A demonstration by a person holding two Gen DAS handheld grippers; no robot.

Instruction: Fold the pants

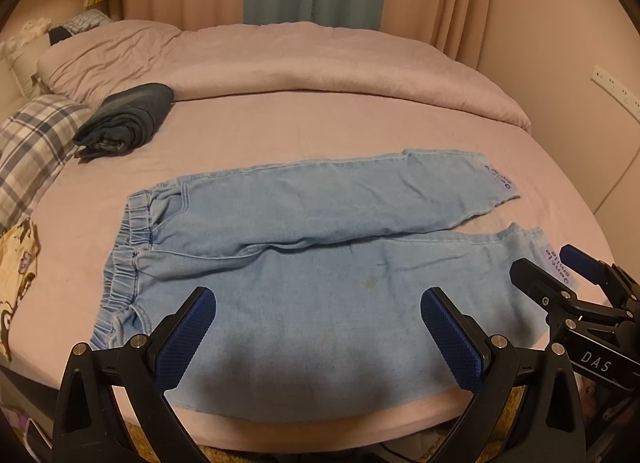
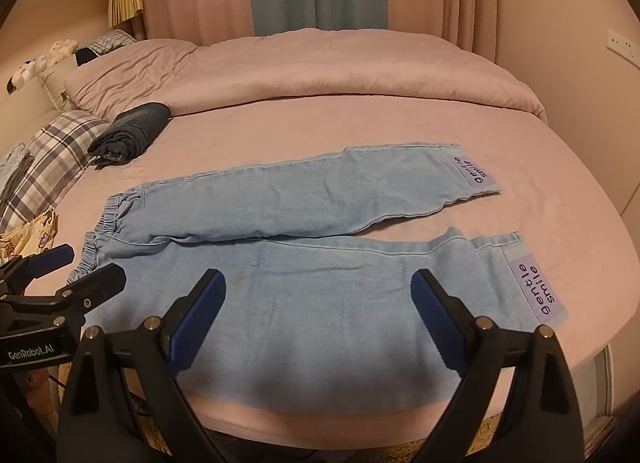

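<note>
Light blue denim pants [image 1: 312,247] [image 2: 320,247] lie flat on the pink bed, elastic waistband at the left, both legs stretched to the right with lilac "gentle smile" cuff labels [image 2: 538,289]. The legs part slightly toward the cuffs. My left gripper [image 1: 318,327] hovers open above the near leg's front edge, nothing between its blue pads. My right gripper [image 2: 318,311] is likewise open over the near leg, further right. Each gripper shows in the other's view: the right gripper [image 1: 548,273] by the near cuff, the left gripper [image 2: 86,267] by the waistband.
A folded dark garment [image 1: 128,121] [image 2: 130,133] rests at the back left beside a plaid pillow [image 1: 30,147]. A rolled pink duvet [image 1: 300,63] crosses the far side of the bed. Curtains hang behind. The bed's front edge [image 2: 320,419] is just under the grippers.
</note>
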